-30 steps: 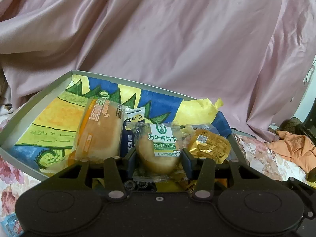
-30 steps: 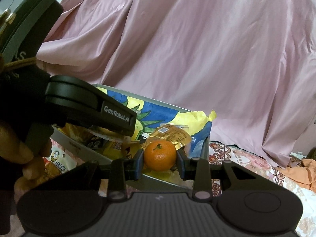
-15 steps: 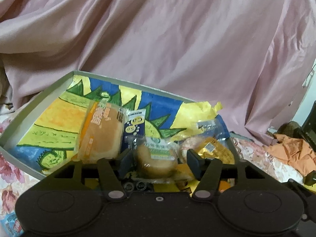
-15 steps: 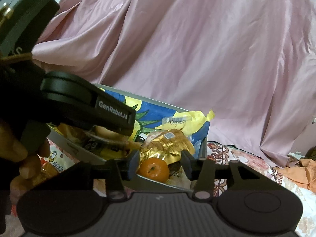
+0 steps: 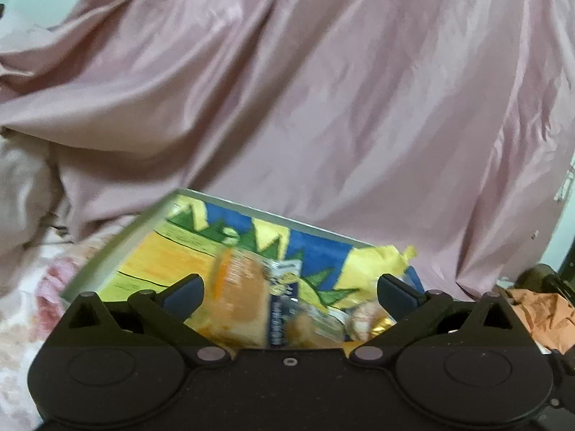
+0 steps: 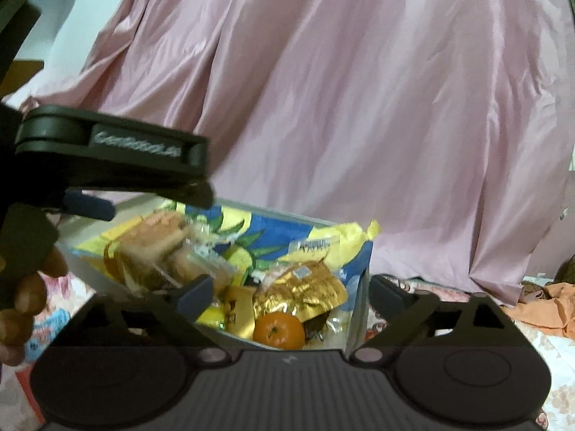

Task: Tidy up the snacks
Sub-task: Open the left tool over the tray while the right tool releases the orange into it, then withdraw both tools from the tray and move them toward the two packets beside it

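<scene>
A grey tray (image 5: 251, 209) lined with blue, yellow and green paper holds the snacks. In the blurred left wrist view, my left gripper (image 5: 291, 290) is above the tray's near side. Its jaws are opening wide, with nothing pressed between them. An orange bread packet (image 5: 239, 298) and a dark blue packet (image 5: 284, 305) lie below them. My right gripper (image 6: 291, 292) hovers over the tray's right corner (image 6: 359, 309), its jaws also opening around nothing. A mandarin (image 6: 278, 330) rests in the tray beside a gold packet (image 6: 305, 287) and bread packets (image 6: 158, 248). One blue pad (image 6: 90, 205) of the left gripper shows at the left.
Pink cloth (image 5: 323, 89) is draped behind the tray. A floral sheet (image 5: 21, 323) lies underneath, with orange fabric (image 6: 546, 305) at the right. A person's hand (image 6: 25, 298) holds the left tool, and a loose blue-white packet (image 6: 46, 323) lies outside the tray below it.
Both grippers went from shut to wide open. The green-labelled biscuit left the left jaws and the mandarin left the right jaws; both now lie in the tray. The left gripper rose and drew back.
</scene>
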Available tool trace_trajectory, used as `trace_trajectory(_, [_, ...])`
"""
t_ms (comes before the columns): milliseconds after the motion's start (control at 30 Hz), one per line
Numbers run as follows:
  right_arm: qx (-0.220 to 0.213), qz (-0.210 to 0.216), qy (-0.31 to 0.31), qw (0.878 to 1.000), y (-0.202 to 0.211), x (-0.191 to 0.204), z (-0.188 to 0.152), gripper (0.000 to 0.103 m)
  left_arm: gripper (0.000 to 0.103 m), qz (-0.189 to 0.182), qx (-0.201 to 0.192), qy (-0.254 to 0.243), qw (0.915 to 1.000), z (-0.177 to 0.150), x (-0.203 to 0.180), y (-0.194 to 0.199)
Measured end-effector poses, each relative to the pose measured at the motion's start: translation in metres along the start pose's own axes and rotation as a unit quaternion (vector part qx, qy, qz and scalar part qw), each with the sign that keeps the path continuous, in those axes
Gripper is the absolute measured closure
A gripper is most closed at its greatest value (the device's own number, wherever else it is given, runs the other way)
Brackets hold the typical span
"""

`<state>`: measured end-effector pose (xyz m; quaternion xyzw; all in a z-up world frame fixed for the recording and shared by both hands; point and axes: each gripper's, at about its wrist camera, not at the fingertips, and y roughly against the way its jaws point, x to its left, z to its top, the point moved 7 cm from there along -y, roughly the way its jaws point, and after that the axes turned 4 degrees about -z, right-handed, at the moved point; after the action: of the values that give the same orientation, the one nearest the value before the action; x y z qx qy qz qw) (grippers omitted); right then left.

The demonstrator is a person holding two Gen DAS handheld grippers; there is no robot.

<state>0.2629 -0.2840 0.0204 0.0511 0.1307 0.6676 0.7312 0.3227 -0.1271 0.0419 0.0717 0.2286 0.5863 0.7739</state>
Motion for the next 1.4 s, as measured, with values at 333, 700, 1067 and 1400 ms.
trace_trajectory(333, [-0.049,0.007,-0.014,0.999,0.019,0.007,0.006,0.0,0.001,0.056,-0.034,0.002,0.9979,-0.002,0.044,0.049])
trace_trajectory(700, [-0.085,0.021,0.0,0.996,0.056,0.033,0.004,0.0,0.001,0.103,-0.035,0.017,0.9939,-0.023,0.105,0.117])
trace_trajectory(1067, [0.007,0.065,-0.009,0.998,0.076,0.067,-0.024,0.0,0.001,0.117,0.02,-0.014,0.9929,-0.044,0.142,0.163])
trace_trajectory(1400, [0.111,0.103,0.009,0.988,0.084,0.103,-0.059,0.0,0.001,0.114,0.081,-0.016,0.9901,-0.074,0.169,0.164])
